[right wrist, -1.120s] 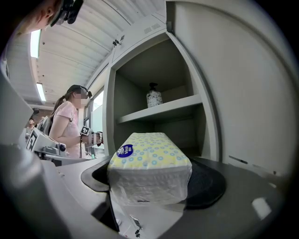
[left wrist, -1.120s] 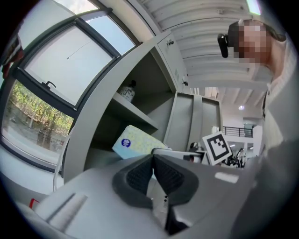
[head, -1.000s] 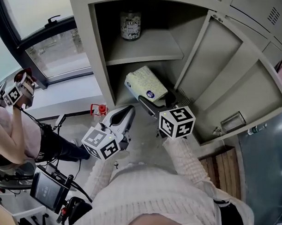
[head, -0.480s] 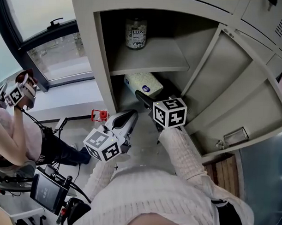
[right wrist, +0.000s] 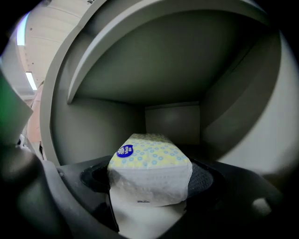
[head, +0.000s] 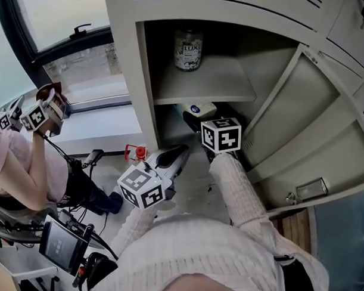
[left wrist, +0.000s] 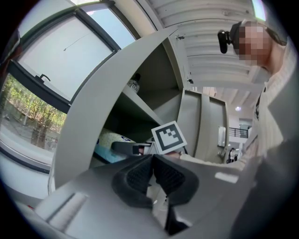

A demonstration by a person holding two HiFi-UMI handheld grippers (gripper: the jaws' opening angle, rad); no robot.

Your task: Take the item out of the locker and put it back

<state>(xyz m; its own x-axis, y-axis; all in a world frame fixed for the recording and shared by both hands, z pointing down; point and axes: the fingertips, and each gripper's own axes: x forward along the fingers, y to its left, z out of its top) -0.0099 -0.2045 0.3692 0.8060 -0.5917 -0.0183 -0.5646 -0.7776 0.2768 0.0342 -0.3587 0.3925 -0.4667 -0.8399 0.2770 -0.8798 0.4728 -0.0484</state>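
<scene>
A soft pack of tissues [right wrist: 150, 170], white with yellow and blue dots and a blue round label, sits between the jaws of my right gripper [right wrist: 152, 179], which is shut on it. In the head view the pack [head: 198, 108] is inside the locker's lower compartment, under the shelf, with the right gripper [head: 198, 121] reaching in after it. My left gripper [head: 172, 162] hangs outside the locker, low and to the left, and its pads [left wrist: 140, 175] touch with nothing between them. The pack [left wrist: 110, 140] also shows in the left gripper view.
A LUX bottle [head: 188, 48] stands on the locker's upper shelf [head: 213, 92]. The locker door [head: 316, 134] stands open at the right. A second person [head: 26, 160] with grippers sits at the left below a window [head: 83, 67]. A screen device [head: 62, 246] lies on the floor.
My right gripper has carried the tissue pack from in front of the locker opening into the lower compartment. The left gripper has stayed about where it was.
</scene>
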